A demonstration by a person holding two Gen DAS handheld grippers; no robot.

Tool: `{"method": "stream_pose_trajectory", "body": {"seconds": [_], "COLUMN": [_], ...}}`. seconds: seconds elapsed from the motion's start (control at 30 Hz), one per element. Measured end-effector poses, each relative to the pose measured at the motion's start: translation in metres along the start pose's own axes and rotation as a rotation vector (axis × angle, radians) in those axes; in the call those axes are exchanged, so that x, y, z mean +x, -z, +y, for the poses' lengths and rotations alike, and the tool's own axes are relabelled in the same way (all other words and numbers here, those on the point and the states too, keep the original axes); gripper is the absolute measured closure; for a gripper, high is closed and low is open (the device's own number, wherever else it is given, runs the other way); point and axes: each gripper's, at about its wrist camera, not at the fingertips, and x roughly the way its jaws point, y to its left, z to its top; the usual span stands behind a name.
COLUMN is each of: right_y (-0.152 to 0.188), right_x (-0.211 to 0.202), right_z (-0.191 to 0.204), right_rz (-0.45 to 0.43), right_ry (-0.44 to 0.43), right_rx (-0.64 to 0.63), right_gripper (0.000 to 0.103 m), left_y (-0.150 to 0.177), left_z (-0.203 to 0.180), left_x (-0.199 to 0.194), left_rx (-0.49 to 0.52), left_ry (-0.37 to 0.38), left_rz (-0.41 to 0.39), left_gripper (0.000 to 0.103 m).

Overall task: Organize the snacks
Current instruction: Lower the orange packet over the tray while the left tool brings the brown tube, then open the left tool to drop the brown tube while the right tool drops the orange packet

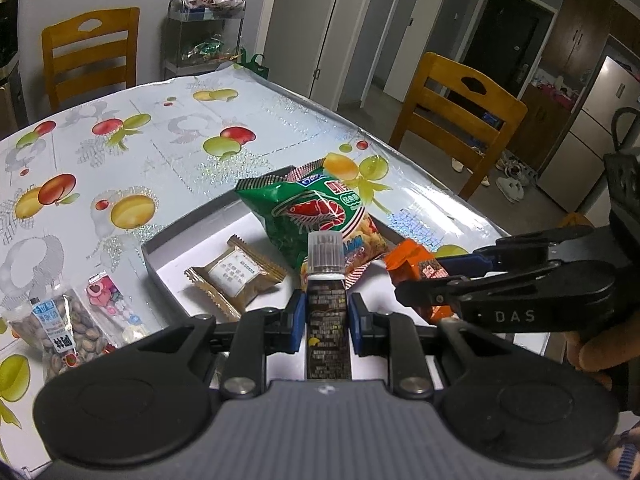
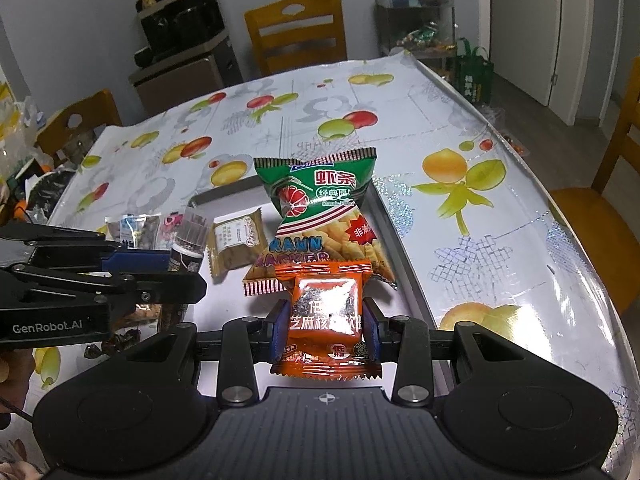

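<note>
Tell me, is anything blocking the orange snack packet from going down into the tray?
Partly. The green prawn cracker bag lies in the grey tray just ahead of the orange snack packet held by the right gripper. The white floor nearer the left gripper looks free.

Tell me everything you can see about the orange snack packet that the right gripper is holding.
The orange snack packet is a small, glossy plastic pillow pack with crimped, zigzag-cut ends and Chinese lettering; a shiny middle panel shows a dark speckled filling. It looks sealed and slightly puffed. The right gripper pinches it by its two sides with blue pads, face up, the long axis along the fingers. It hangs above the near end of the white tray, just in front of the prawn cracker bag.
</note>
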Motion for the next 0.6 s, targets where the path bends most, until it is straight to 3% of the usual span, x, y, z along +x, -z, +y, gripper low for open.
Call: {"method": "stream_pose_trajectory", "body": {"seconds": [0.6], "right_y": [-0.004], "right_x": [0.02], "right_z": [-0.003], "right_rz": [0.048], "right_ry": [-0.019], "right_rx": [-0.052], "right_gripper": [0.064], "left_y": [0.0], "left_z": [-0.013], "left_x": [0.034], "left_rx": [0.034], "left_ry": [0.004], "left_rz": [0.069], "left_gripper": [0.084]}}
